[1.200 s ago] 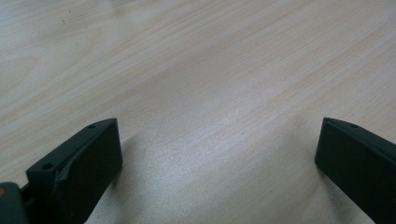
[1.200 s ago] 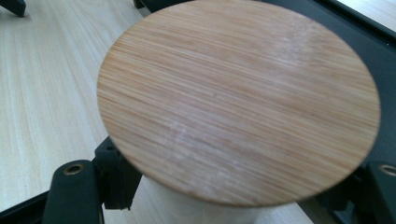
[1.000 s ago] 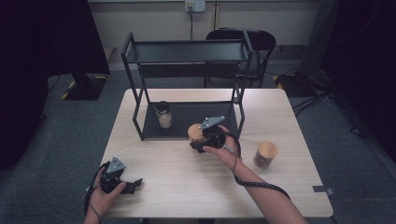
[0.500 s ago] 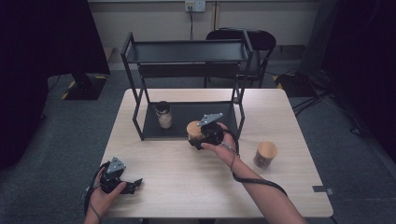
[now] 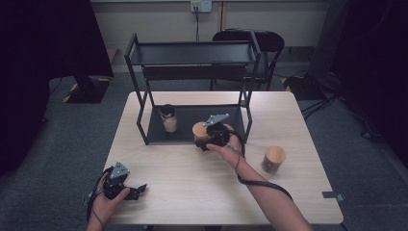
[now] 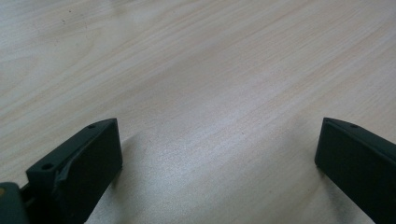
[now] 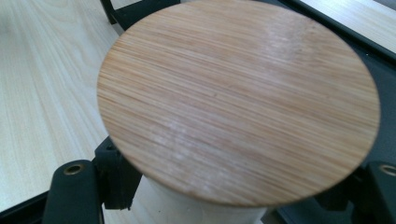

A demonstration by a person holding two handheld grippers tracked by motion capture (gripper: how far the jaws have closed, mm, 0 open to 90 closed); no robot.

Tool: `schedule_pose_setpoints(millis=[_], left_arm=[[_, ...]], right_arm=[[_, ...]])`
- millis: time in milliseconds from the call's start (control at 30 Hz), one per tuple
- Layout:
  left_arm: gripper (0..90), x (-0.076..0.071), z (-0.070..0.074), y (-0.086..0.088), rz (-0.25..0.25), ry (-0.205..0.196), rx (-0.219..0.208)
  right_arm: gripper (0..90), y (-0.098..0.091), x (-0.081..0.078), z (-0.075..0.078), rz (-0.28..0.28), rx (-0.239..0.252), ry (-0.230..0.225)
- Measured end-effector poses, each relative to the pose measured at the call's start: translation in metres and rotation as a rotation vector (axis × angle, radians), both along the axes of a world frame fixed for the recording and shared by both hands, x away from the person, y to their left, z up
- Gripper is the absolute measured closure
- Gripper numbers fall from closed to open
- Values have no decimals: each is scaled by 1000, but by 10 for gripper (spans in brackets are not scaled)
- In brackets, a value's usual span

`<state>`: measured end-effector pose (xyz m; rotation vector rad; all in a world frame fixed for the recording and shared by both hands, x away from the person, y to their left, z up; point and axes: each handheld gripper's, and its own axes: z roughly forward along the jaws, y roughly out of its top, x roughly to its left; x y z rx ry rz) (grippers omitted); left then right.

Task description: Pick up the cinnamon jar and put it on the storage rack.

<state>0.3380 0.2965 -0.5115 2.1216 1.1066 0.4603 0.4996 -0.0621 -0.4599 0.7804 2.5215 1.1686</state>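
Note:
A jar with a round bamboo lid [image 5: 198, 129] is held at the front edge of the black rack's lower shelf [image 5: 226, 115]. My right gripper [image 5: 202, 139] is shut on it, its jaws clamped on the pale body just under the lid [image 7: 238, 98]. The right gripper [image 7: 233, 205] sits low in its own view, one black jaw on each side of the jar. My left gripper [image 5: 138, 188] rests on the table near the front left corner. In its own view the left gripper [image 6: 219, 154] stands open, with bare wood between its jaws.
A dark-lidded jar [image 5: 168, 118] stands on the rack's lower shelf at the left. Another bamboo-lidded jar [image 5: 274, 159] stands on the table [image 5: 192, 192] to the right. The rack's top shelf [image 5: 192, 53] overhangs the lower one. A chair [image 5: 260, 41] stands behind the table.
My right gripper has carried the jar slightly farther in toward the rack's lower shelf. The left gripper has stayed where it was.

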Motion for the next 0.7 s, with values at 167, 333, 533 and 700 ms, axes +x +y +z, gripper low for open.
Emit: schedule_pose_setpoints(millis=[167,333,533,700], left_arm=[[2,0,0,0,0,0,0],[2,0,0,0,0,0,0],[2,0,0,0,0,0,0],[2,0,0,0,0,0,-1]], right_arm=[[250,1,5,-1,-10,3,-1],[250,5,9,-1,-15,2,-5],[250,10,13,-1,-18,-2,-4],[250,13,16,-2,-20,-5,-6]])
